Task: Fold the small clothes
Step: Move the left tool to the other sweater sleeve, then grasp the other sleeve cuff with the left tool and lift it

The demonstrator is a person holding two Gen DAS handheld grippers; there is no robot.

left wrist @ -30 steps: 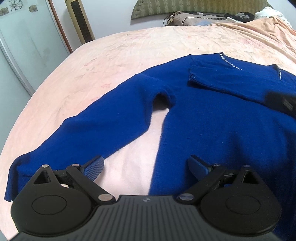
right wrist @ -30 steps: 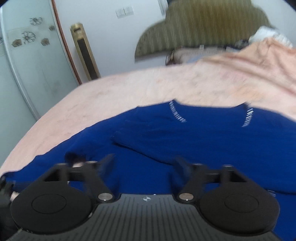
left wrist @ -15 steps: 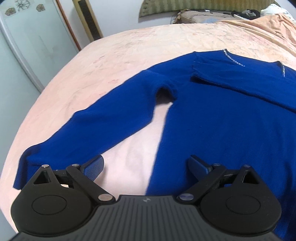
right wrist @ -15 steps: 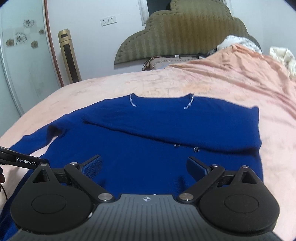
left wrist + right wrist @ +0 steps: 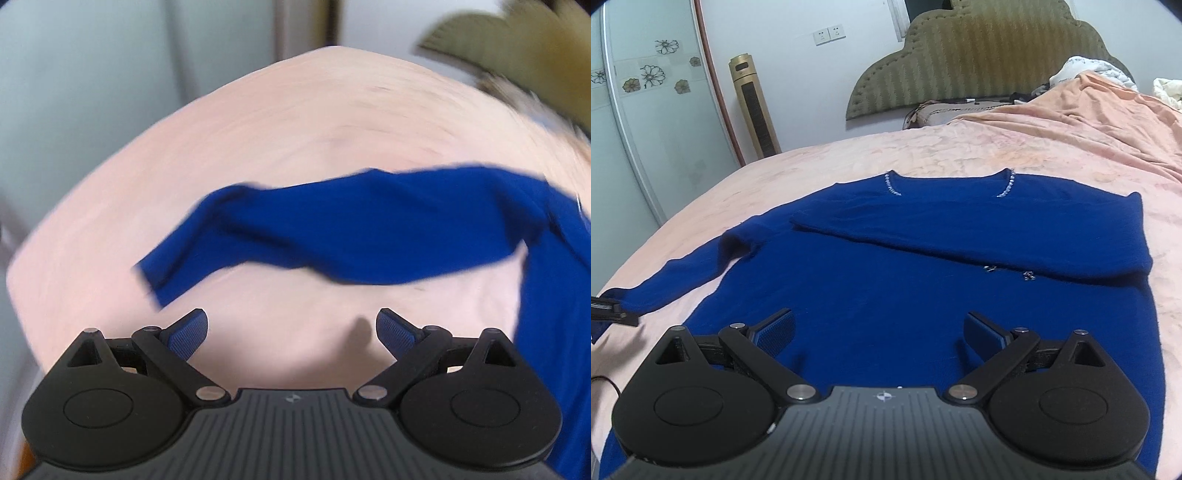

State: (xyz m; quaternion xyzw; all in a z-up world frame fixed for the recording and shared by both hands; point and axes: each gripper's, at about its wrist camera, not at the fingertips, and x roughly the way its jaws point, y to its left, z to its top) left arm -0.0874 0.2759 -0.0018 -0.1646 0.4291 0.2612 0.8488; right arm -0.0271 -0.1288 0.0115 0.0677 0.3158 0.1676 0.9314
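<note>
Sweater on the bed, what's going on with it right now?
A person with a gripper in each hand is folding the blue sweater laid flat on the pink bedspread. One sleeve is already folded across the chest; the other sleeve lies stretched out to the side. The left gripper is open, pointing at that sleeve's cuff end without touching it. The right gripper is open above the lower body, holding nothing.

Pink bedspread, olive headboard, gold tower fan.
</note>
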